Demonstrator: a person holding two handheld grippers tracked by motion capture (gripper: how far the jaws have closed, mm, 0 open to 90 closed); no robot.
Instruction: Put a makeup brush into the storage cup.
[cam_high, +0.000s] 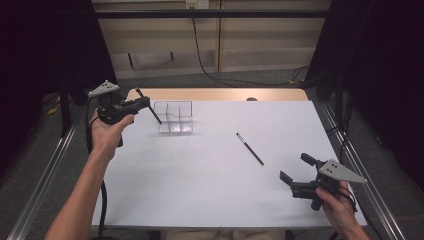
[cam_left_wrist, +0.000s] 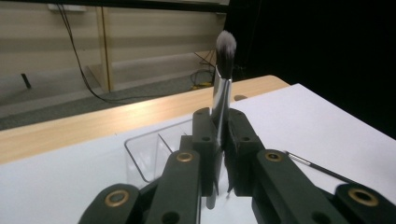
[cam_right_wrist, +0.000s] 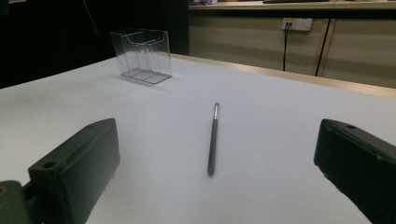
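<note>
A makeup brush (cam_left_wrist: 220, 88) with a silver ferrule and grey-white bristles stands upright between the jaws of my left gripper (cam_left_wrist: 218, 128), which is shut on it. In the high view that gripper (cam_high: 146, 103) hangs above the table's back left corner. The brush's dark handle (cam_high: 154, 115) slants down toward the clear divided organiser (cam_high: 174, 118) just to its right. A thin black pencil-like stick (cam_high: 250, 149) lies flat on the white tabletop right of centre. My right gripper (cam_high: 296, 167) is open near the front right, and the stick (cam_right_wrist: 213, 140) lies ahead of its wide-apart jaws.
The white sheet (cam_high: 200, 190) covers the table and a wooden strip (cam_high: 220, 94) shows along its far edge. Metal rails (cam_high: 40, 185) run down both sides. Cables lie on the floor behind. The organiser (cam_right_wrist: 141, 56) holds nothing.
</note>
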